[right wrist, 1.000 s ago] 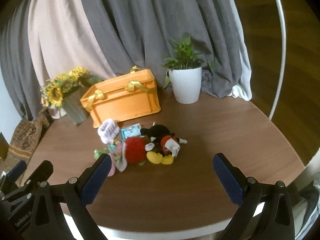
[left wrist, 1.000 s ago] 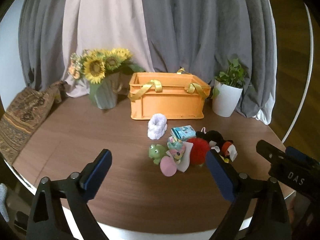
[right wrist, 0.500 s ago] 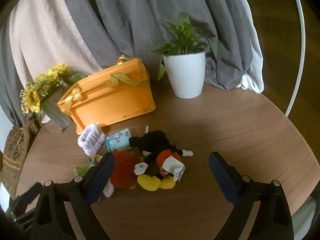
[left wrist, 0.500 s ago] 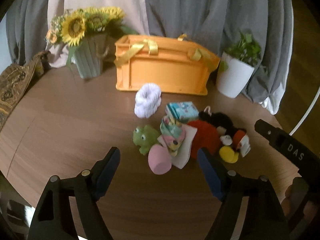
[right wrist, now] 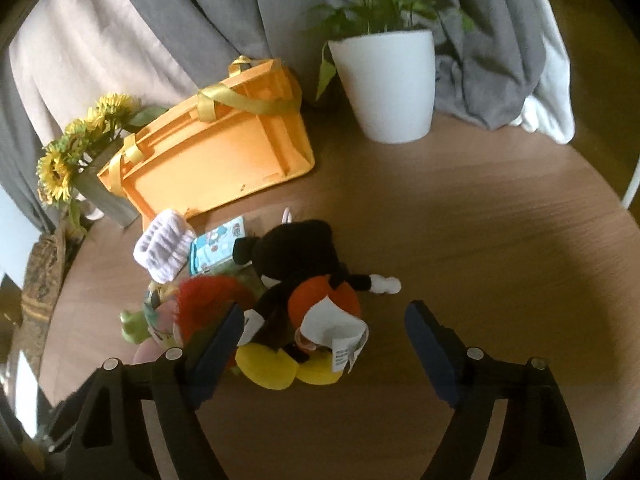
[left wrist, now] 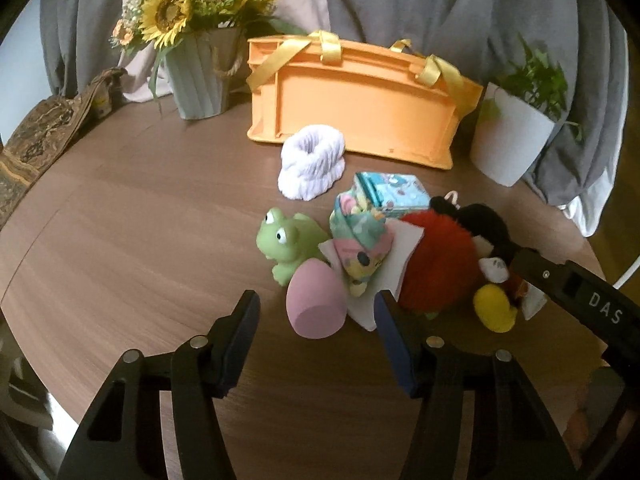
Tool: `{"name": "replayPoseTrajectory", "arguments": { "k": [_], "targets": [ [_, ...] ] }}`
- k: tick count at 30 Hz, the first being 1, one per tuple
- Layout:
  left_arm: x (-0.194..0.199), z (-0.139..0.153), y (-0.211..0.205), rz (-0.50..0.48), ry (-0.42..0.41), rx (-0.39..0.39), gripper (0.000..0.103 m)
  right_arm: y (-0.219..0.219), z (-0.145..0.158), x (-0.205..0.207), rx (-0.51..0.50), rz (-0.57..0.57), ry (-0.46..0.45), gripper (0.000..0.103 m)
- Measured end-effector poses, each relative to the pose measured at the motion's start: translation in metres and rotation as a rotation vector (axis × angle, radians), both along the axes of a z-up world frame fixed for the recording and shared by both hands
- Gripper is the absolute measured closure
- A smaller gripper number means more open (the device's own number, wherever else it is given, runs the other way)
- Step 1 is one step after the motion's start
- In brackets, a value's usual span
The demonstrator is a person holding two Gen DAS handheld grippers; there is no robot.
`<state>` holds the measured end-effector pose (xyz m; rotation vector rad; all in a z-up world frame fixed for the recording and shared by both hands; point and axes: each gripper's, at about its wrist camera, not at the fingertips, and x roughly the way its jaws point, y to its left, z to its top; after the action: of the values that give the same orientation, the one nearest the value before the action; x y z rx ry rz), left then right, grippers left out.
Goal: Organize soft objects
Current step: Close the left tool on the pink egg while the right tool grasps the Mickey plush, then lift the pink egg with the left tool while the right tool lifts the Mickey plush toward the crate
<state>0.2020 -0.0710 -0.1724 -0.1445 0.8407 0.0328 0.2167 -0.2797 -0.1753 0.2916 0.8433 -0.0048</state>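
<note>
Left gripper (left wrist: 316,316) spread wide, nothing between its blue-padded fingers (left wrist: 394,336), low over the round brown wooden table (left wrist: 120,240). Pink egg-shaped foam sponge (left wrist: 316,300) sits just ahead, in line with the gap between them. Right gripper (right wrist: 324,332) also wide apart and empty, its left finger (right wrist: 218,340) close to the toy pile; whether it touches, cannot tell.

Pile near table middle: black mouse plush with red shorts and yellow shoes (right wrist: 296,280), white tag at its shorts, lying on its side. Beside it a fuzzy red ball plush (left wrist: 440,260), then a pastel patterned fabric pouch on white card (left wrist: 360,240), then a green rubber frog (left wrist: 284,240) touching the sponge. Just behind, a small teal printed tissue pack (left wrist: 394,192) and a white-lilac knitted scrunchie-like roll (left wrist: 312,164), slightly apart from the rest.

Farther back: orange plastic crate with yellow ribbon handles (left wrist: 360,92), nothing visible inside from here. Left of it, sunflower bunch in a grey ribbed vase (left wrist: 200,48); right, green plant in white pot (right wrist: 386,80). Grey and beige curtains (left wrist: 400,0) behind; patterned cloth (left wrist: 36,140) at far left edge.
</note>
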Motion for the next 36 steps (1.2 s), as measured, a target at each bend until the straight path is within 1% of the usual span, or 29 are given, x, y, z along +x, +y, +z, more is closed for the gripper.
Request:
{"name": "replayPoseTrajectory", "arguments": {
  "k": [3, 7, 9, 11, 12, 13, 15, 16, 17, 18, 19, 21, 26, 31, 36],
  "targets": [
    [0.001, -0.005, -0.001, 0.024, 0.004, 0.012, 0.045, -0.001, -0.009, 0.004, 0.014, 0.018, 0.018, 0.025],
    [0.005, -0.01, -0.002, 0.024, 0.012, 0.025, 0.046, -0.001, -0.015, 0.01, 0.03, 0.033, 0.029, 0.026],
    [0.007, -0.012, -0.002, 0.022, 0.018, 0.027, 0.05, -0.001, -0.018, 0.012, 0.024, 0.039, 0.033, 0.026],
    [0.007, -0.015, -0.002, 0.016, 0.024, 0.026, 0.052, -0.002, -0.019, 0.015, 0.016, 0.034, 0.032, 0.026],
    [0.008, -0.016, -0.002, 0.014, 0.028, 0.024, 0.054, -0.002, -0.02, 0.016, 0.015, 0.033, 0.031, 0.027],
    [0.008, -0.017, -0.002, 0.013, 0.032, 0.02, 0.056, -0.002, -0.021, 0.017, 0.016, 0.036, 0.031, 0.031],
    [0.009, -0.018, -0.001, 0.013, 0.039, 0.013, 0.061, -0.001, -0.022, 0.019, 0.018, 0.052, 0.037, 0.035],
    [0.01, -0.019, 0.0, 0.01, 0.039, 0.011, 0.062, 0.0, -0.023, 0.02, 0.016, 0.055, 0.043, 0.039],
    [0.01, -0.019, 0.0, 0.005, 0.038, 0.008, 0.064, 0.0, -0.023, 0.02, 0.016, 0.053, 0.045, 0.041],
    [0.011, -0.019, -0.001, -0.003, 0.038, 0.003, 0.068, 0.0, -0.024, 0.02, 0.017, 0.05, 0.048, 0.045],
    [0.011, -0.019, -0.001, -0.011, 0.04, 0.002, 0.068, 0.0, -0.025, 0.021, 0.015, 0.05, 0.053, 0.051],
    [0.01, -0.018, -0.002, -0.011, 0.035, 0.009, 0.068, 0.001, -0.027, 0.022, 0.026, 0.062, 0.064, 0.058],
    [0.006, -0.008, -0.002, -0.015, 0.011, 0.021, 0.069, 0.002, -0.022, 0.019, 0.003, 0.067, 0.051, 0.06],
    [0.0, 0.008, -0.004, -0.028, -0.034, 0.028, 0.069, 0.005, -0.007, 0.012, -0.04, 0.084, 0.017, 0.061],
    [-0.003, 0.027, -0.006, -0.042, -0.09, 0.025, 0.069, 0.003, 0.006, 0.008, -0.039, 0.08, -0.003, 0.062]
  ]
}}
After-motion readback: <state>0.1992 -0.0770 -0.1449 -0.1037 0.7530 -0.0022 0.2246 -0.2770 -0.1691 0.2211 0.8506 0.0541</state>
